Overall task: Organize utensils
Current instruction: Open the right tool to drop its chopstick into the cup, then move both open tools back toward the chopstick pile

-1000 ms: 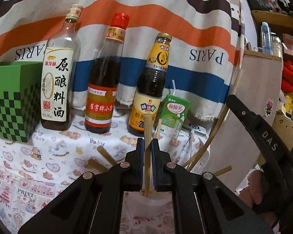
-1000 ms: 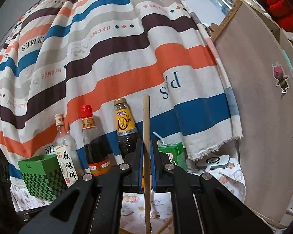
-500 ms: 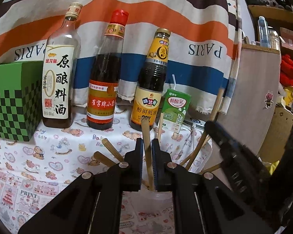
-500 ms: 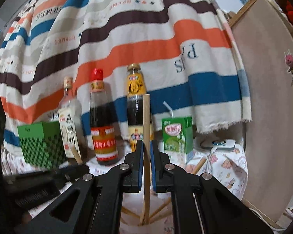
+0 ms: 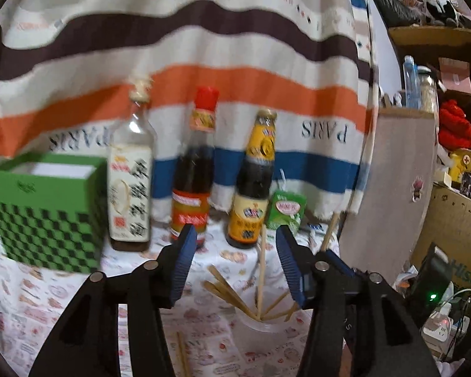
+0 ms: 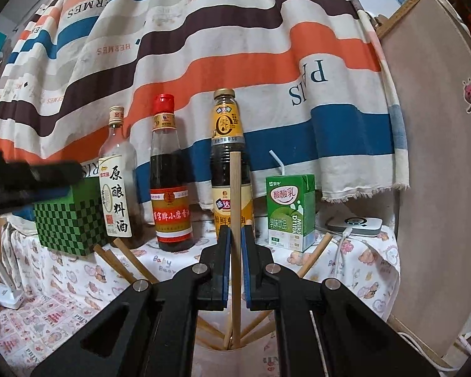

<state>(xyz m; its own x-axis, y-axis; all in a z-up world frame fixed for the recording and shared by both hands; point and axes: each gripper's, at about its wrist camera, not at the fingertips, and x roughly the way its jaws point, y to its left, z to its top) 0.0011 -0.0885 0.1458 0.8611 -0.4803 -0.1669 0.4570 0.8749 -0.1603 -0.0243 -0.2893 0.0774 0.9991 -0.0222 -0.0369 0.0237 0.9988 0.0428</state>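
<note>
Wooden chopsticks [image 5: 235,298] fan from cup [image 5: 263,322] before three bottles [image 5: 191,176]; left gripper [image 5: 234,267] level above cup, jaws just opened, empty; right gripper [image 6: 235,267] level, jaws clamping upright chopstick [image 6: 235,194].

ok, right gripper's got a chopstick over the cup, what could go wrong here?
1. The right gripper is shut on an upright chopstick entering the cup; fanned sticks there may block it.
2. Pushing could tip the light cup.
3. The left gripper, just opened, hangs close above those sticks and might snag one.
</note>
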